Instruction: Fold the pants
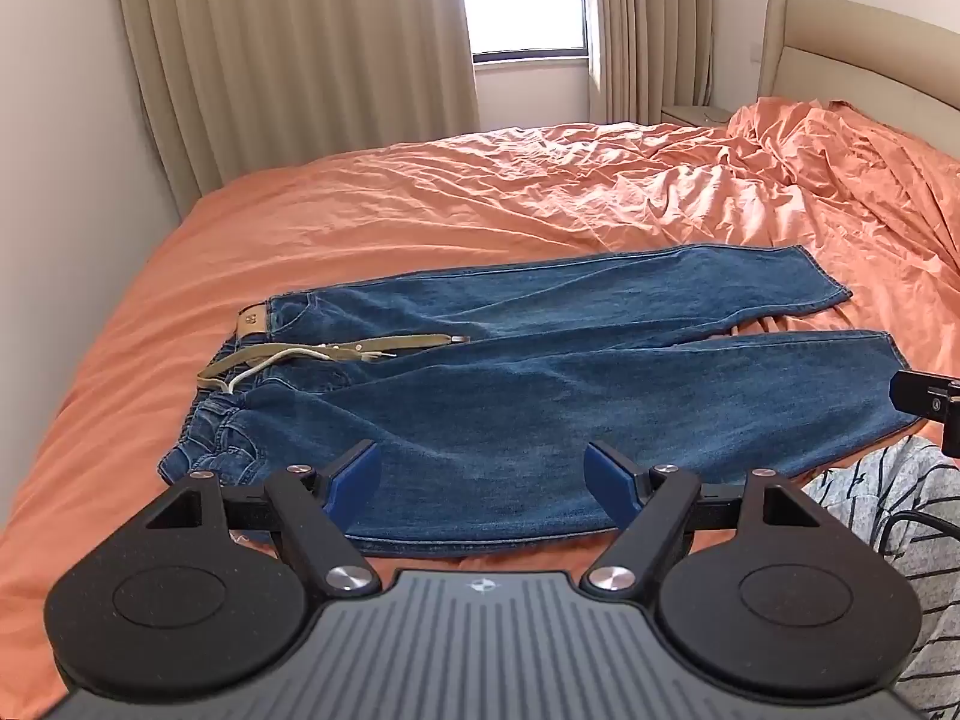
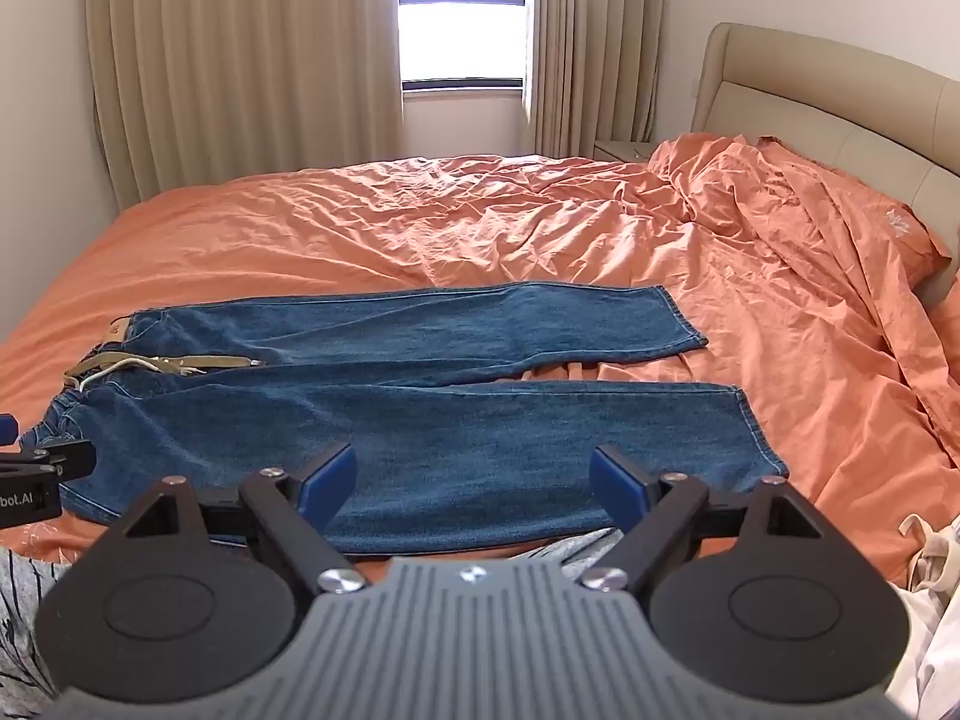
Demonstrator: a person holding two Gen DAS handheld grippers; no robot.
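Blue jeans [image 1: 540,396] lie flat across the orange bed, waistband to the left, both legs stretched to the right with a narrow gap between them. An olive belt [image 1: 336,351] and a white cord trail over the waist. My left gripper [image 1: 483,477] hovers open over the near leg close to the waist, nothing between its blue pads. In the right wrist view the same jeans [image 2: 420,420] fill the middle, and my right gripper [image 2: 471,483] hangs open above the near leg toward the hem. Each gripper's edge shows in the other's view.
The orange duvet [image 2: 480,228] is rumpled, bunched high at the right by the beige headboard [image 2: 840,120]. Grey patterned cloth [image 1: 900,516] lies at the near edge. Curtains [image 1: 288,60] and a window stand behind the bed; a wall runs along the left.
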